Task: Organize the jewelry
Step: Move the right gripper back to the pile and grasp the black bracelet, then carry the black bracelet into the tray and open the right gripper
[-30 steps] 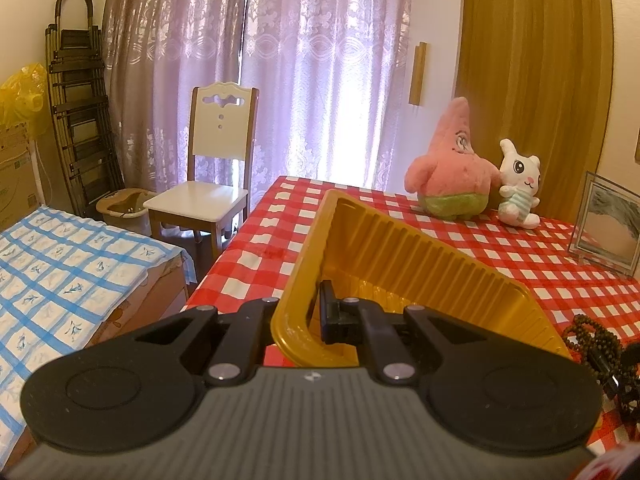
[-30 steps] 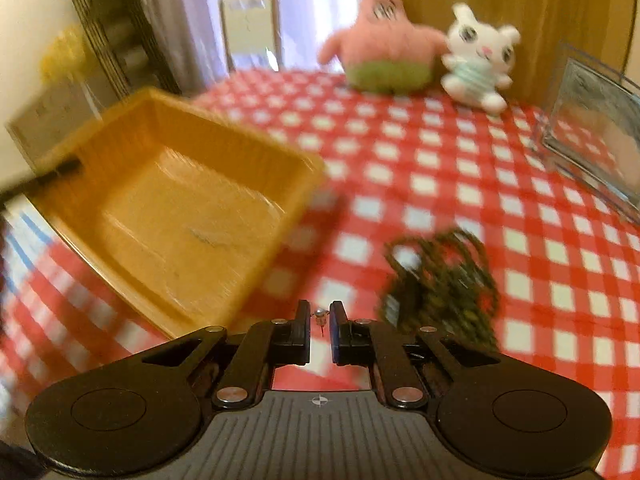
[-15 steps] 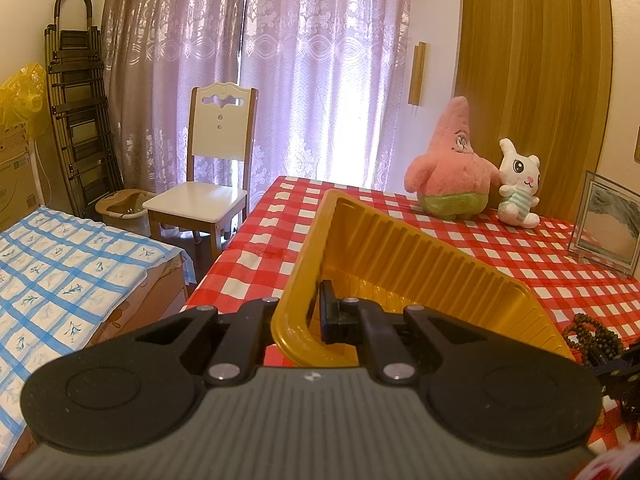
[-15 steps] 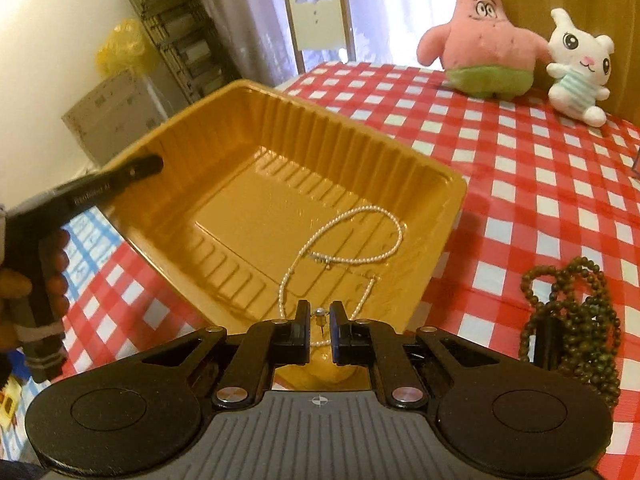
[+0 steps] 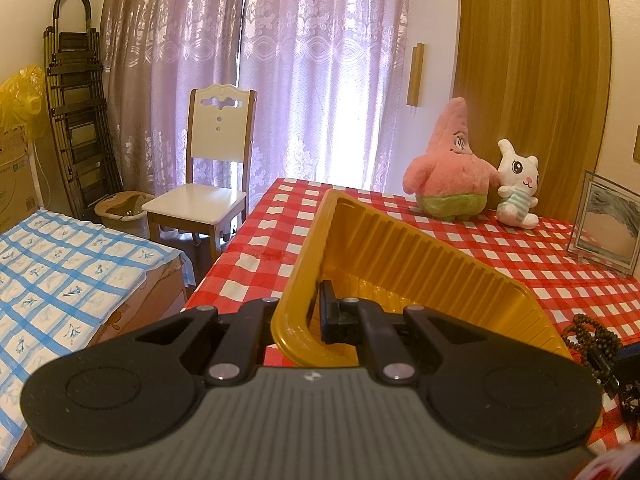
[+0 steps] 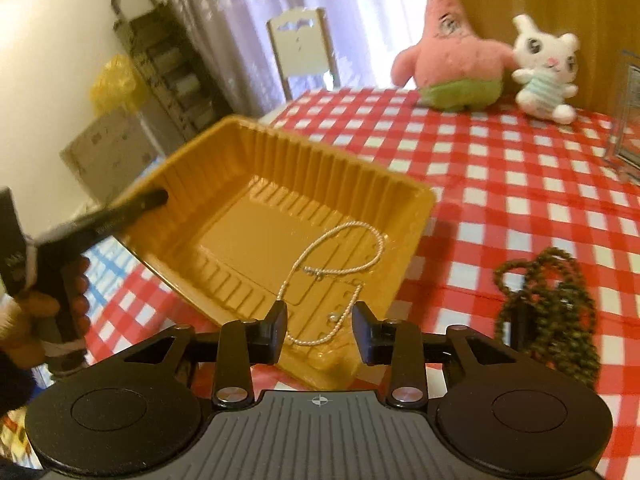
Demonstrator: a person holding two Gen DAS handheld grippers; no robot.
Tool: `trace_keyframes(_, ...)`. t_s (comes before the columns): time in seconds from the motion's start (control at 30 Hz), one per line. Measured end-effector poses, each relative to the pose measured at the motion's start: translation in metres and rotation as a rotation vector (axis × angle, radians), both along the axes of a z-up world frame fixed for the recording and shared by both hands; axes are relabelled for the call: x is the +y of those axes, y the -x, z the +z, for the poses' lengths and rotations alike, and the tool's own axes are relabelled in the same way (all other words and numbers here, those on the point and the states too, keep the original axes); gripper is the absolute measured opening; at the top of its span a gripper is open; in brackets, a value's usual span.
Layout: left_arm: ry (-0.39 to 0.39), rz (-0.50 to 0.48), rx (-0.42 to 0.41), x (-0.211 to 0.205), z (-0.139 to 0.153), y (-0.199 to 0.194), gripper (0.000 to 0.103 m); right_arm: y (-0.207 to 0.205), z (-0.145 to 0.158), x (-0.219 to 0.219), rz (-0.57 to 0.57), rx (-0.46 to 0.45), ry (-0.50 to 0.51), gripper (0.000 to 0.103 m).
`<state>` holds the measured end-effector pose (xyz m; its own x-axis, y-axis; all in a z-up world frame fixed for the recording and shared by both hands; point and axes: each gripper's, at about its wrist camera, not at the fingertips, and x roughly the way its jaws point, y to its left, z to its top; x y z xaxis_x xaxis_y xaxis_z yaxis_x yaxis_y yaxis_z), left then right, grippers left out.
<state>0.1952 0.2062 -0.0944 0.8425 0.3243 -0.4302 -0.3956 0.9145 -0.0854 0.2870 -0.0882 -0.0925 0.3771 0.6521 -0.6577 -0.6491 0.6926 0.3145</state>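
Your left gripper (image 5: 310, 314) is clamped on the near rim of the yellow tray (image 6: 280, 200), tipping it up on the checked table (image 6: 500, 200); keep that grip steady. The jaws of your right gripper (image 6: 320, 330) are opening, nothing pinched between them, and the pearl necklace (image 6: 340, 264) lies loose in the tray's near corner. Lift clear without snagging it. The necklace's loop runs lengthwise from that near corner toward the tray's far right wall. The dark bead string (image 6: 552, 312) waits right of the tray.
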Motion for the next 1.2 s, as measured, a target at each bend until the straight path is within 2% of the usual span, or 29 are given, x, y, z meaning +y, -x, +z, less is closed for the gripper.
trace_keyframes(0.13,-0.001,0.0,0.0,0.0,0.0,0.0,0.008,0.002,0.001,-0.031,-0.105,-0.013,0.04,0.036)
trace_keyframes(0.27,-0.003,-0.001,-0.001,0.0,0.0,-0.001,0.008,-0.009,-0.01,-0.062,-0.233,0.013,0.102,0.036)
trace_keyframes(0.4,-0.005,-0.001,-0.001,0.0,0.0,-0.002,0.008,-0.028,-0.016,-0.089,-0.341,0.046,0.078,0.036)
trace_keyframes(0.57,-0.005,0.0,0.0,0.0,0.0,-0.002,0.008,-0.048,-0.025,-0.097,-0.378,0.088,0.039,0.036)
trace_keyframes(0.93,-0.011,0.004,0.004,0.002,-0.001,-0.002,0.008,-0.077,-0.051,-0.098,-0.458,0.233,-0.061,0.024)
trace_keyframes(1.0,-0.012,0.004,0.004,0.002,-0.001,-0.002,0.008,-0.079,-0.054,-0.099,-0.474,0.236,-0.057,0.008)
trace_keyframes(1.2,-0.019,-0.002,0.0,0.002,-0.001,0.0,0.008,-0.071,-0.033,-0.103,-0.464,0.154,-0.101,0.006)
